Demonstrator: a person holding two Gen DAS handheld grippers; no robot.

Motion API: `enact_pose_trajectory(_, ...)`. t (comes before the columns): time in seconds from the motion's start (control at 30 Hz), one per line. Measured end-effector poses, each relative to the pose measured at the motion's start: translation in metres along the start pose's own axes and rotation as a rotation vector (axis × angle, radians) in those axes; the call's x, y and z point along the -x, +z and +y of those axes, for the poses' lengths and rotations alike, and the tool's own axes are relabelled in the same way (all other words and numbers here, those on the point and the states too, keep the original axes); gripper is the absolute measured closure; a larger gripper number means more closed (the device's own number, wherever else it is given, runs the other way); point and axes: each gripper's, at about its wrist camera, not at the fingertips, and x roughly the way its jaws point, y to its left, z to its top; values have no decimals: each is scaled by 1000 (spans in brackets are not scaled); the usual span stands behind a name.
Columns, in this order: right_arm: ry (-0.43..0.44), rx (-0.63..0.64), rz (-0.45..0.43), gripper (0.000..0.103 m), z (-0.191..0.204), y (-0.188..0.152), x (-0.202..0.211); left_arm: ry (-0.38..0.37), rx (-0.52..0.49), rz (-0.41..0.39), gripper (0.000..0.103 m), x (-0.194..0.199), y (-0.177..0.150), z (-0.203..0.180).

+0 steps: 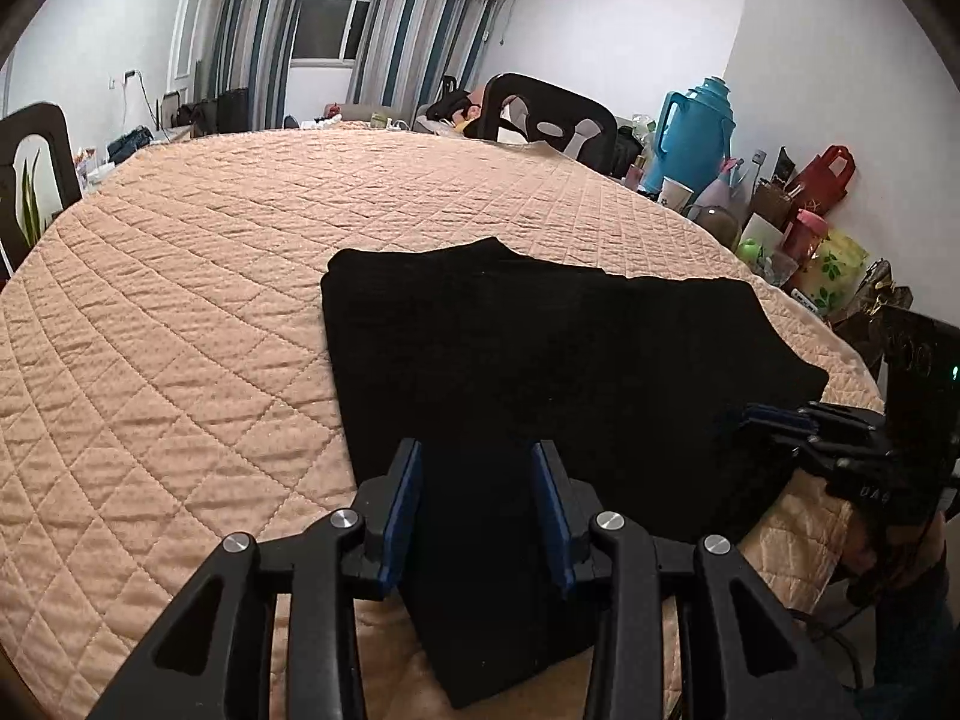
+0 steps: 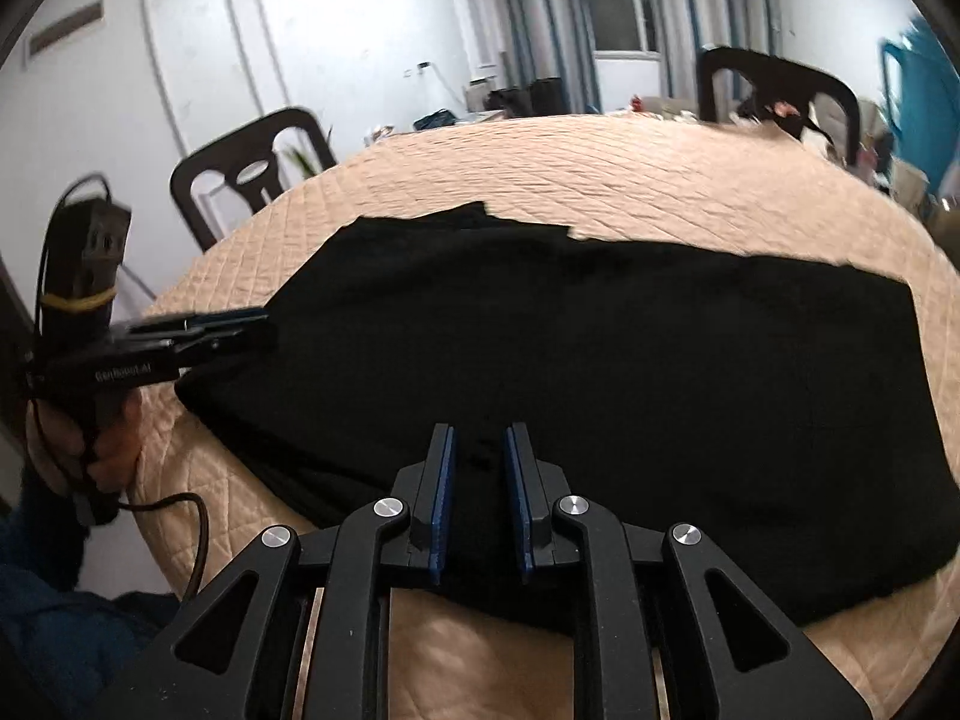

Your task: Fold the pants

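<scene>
I had the black pants (image 1: 540, 348) lying folded into a broad slab on the quilted peach cover of the worktop (image 1: 180, 312), filling the centre and lower right of the left wrist view and the whole middle band of the right wrist view.

The left gripper (image 1: 477, 468) sat low in its frame with its blue fingers (image 1: 403, 498) parted, a strip of the dark cloth running between them; I could not tell whether the pads pressed on it. The right gripper (image 2: 478, 468) showed at the bottom centre of its own view, fingers a narrow gap apart with black fabric beneath and between them; there too the dark cloth hid whether any was pinched.

My worry was the edges. The far edge of the pants, in the upper middle of the right wrist view, looked stepped and uneven, so another fold from here could have stacked crooked. A finger catching only the top layer would have peeled the slab apart. The near edge hung close to the worktop's rim at the bottom of both frames, so a drag toward me could have pulled it off. The right view was also smeared.

As for writing, the left gripper body at the left of the right wrist view bore pale lettering, too blurred to read reliably.
</scene>
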Motion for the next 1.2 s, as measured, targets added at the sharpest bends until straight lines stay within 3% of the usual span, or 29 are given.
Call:
enact_pose_trajectory(0.27,-103,-117,-69,85,-41,-14,33,-2,21,-25,63,3,-4,3)
enact_pose_trajectory(0.4,-261,-223,-82,84,-79,-24,57,-7,33,-33,63,4,-5,4)
enact_pose_trajectory(0.53,-159,-373,-167,84,-106,-34,88,-14,49,-40,63,5,-7,6)
enact_pose_trajectory(0.6,-201,-396,-180,80,-107,-36,97,-18,59,-43,63,6,-8,8)
enact_pose_trajectory(0.67,-249,-406,-175,67,-107,-39,103,-22,64,-47,63,7,-9,8)
enact_pose_trajectory(0.73,-233,-446,-162,60,-111,-44,106,-27,71,-50,63,7,-9,10)
enact_pose_trajectory(0.9,-172,-565,-100,60,-125,-54,97,-34,80,-54,63,7,-10,10)
enact_pose_trajectory(1.2,-155,-633,-160,55,-137,-50,91,-49,94,-58,63,7,-9,11)
